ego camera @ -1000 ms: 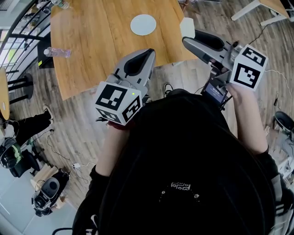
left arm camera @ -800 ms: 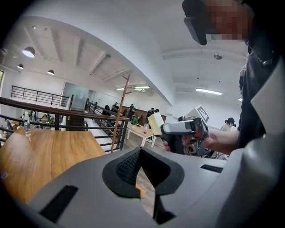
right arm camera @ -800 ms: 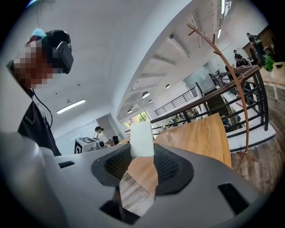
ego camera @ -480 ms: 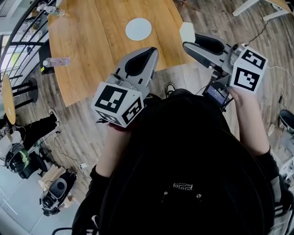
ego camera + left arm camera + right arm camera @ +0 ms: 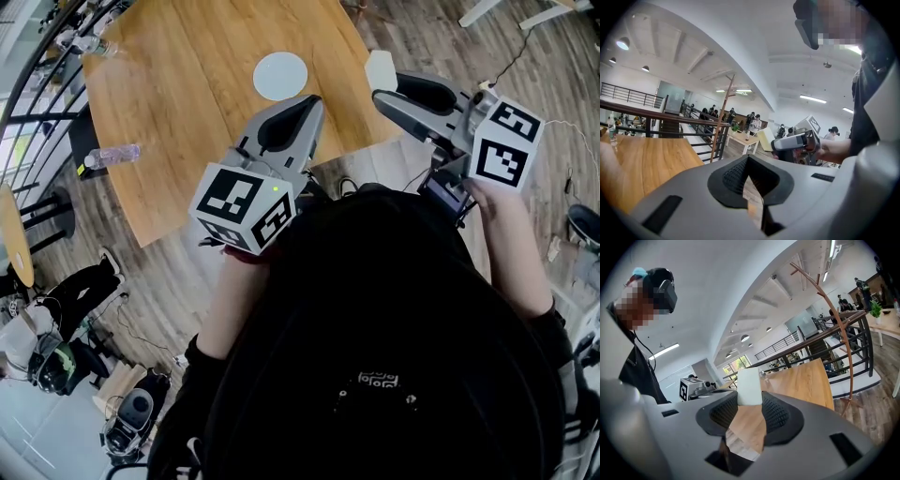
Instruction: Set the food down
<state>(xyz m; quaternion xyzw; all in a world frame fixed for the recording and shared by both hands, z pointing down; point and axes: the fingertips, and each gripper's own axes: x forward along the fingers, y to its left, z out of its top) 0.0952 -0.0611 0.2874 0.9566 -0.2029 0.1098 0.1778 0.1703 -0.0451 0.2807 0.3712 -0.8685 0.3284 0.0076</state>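
The food is a pale, whitish block point(image 5: 381, 67); my right gripper point(image 5: 382, 86) is shut on it at the fingertips, above the floor just off the table's near edge. In the right gripper view the block point(image 5: 750, 386) stands upright between the pads. A round white plate point(image 5: 280, 75) lies on the wooden table point(image 5: 178, 103), ahead of my left gripper point(image 5: 311, 101). That gripper is shut and holds nothing, its tip over the table's near edge. Only a thin slit shows between its jaws in the left gripper view point(image 5: 749, 160).
A plastic bottle point(image 5: 114, 155) lies near the table's left edge, and another point(image 5: 89, 44) stands at the far left corner. A dark railing point(image 5: 28, 103) runs along the left. White table legs point(image 5: 487, 11) stand at the upper right, and bags and cables lie on the floor point(image 5: 56, 356).
The table and plate have slid closer to me and lower in the head view. Both grippers have moved forward toward the table, and the block is still held.
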